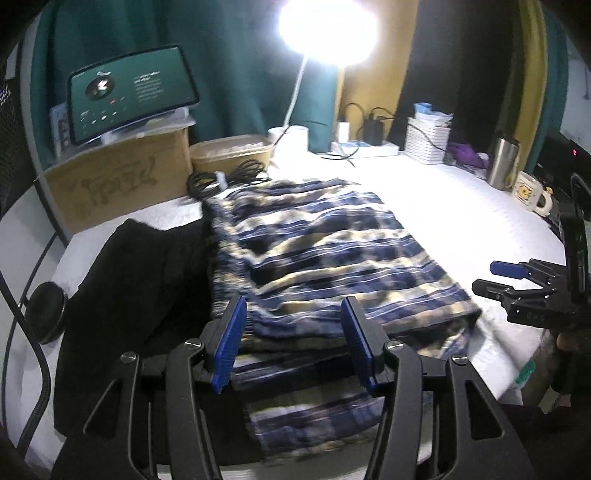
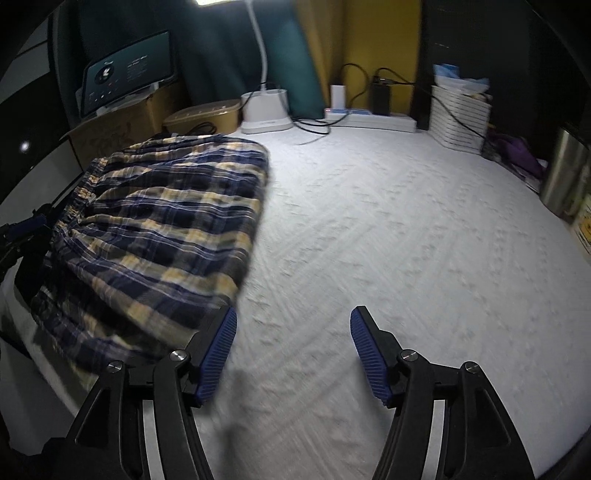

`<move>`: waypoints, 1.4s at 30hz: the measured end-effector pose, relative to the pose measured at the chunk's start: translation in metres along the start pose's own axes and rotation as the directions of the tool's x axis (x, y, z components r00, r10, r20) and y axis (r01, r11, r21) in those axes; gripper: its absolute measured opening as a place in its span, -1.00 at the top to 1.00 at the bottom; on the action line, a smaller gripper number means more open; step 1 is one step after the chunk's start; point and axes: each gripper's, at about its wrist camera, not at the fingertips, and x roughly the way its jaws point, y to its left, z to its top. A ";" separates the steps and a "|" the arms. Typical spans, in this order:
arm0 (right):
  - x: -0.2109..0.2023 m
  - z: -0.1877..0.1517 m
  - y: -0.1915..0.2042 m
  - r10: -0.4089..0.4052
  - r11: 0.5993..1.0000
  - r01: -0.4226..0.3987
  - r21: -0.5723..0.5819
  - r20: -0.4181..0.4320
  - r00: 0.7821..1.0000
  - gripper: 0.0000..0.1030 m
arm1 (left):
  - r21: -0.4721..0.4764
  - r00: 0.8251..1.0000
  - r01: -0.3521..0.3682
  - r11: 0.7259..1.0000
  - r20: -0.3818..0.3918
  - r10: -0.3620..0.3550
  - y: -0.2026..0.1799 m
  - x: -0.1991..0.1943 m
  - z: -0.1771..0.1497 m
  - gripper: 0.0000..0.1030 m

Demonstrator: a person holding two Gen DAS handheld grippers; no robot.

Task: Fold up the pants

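Plaid pants lie folded in layers on the white bench, toward its left side, waistband beside a black garment. Left tongs are spread above the near fold, pinching nothing. Right tongs are spread over bare bench beside the pants' edge, empty. A cardboard box and lamp stand behind.

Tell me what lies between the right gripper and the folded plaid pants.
Only bare white table cover between right gripper and blue-and-cream plaid pants, in the left wrist view.
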 end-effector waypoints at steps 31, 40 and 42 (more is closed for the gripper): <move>-0.134 -0.033 -0.089 -0.205 0.974 0.181 0.135 0.197 0.959 -0.34 | 0.135 0.984 0.132 0.982 0.104 -0.147 -0.128 -0.037 0.026 -0.51; -0.184 -0.032 -0.090 -0.257 0.965 0.232 0.124 0.272 0.927 -0.38 | 0.143 0.960 0.132 0.981 0.226 -0.162 -0.137 -0.076 0.037 -0.60; -0.196 -0.032 -0.089 -0.268 0.962 0.242 0.122 0.292 0.918 -0.38 | 0.142 0.953 0.135 0.981 0.252 -0.167 -0.139 -0.085 0.038 -0.60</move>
